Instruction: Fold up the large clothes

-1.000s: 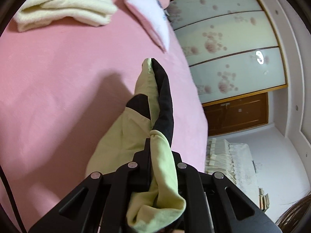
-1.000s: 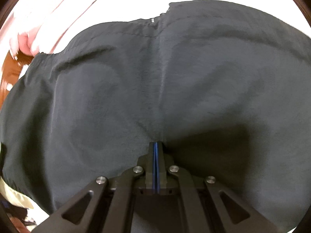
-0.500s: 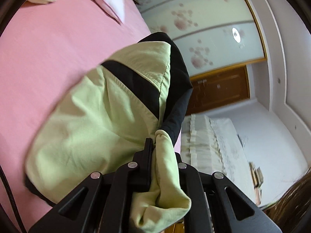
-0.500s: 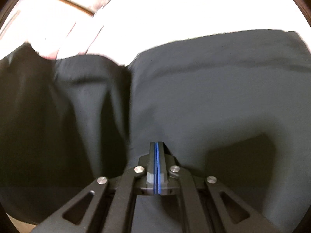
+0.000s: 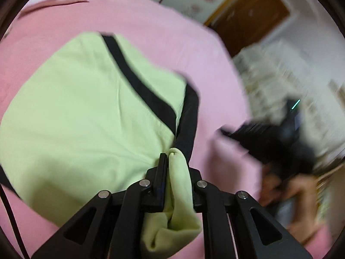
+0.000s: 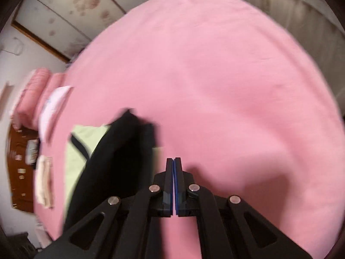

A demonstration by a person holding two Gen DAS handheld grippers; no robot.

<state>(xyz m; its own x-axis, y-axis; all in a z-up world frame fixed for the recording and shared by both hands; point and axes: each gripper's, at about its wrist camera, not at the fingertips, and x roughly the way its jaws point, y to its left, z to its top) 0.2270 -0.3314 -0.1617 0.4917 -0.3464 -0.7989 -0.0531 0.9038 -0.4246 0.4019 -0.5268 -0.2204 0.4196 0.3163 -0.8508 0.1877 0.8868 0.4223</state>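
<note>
Since 1 second ago, the pale green fabric garment with black trim (image 5: 86, 112) has opened from a hanging bunch into a broad panel over the pink bed sheet (image 5: 155, 26), ahead-left of the left gripper (image 5: 170, 157); spreading appears underway. That gripper pinches a green fold. The right gripper (image 6: 174, 164) is fully closed, now apparently empty; black cloth lies left of it.

Lime-green garment (image 5: 86, 112) — black stripe, pink bedsheet (image 5: 163, 21)
</note>
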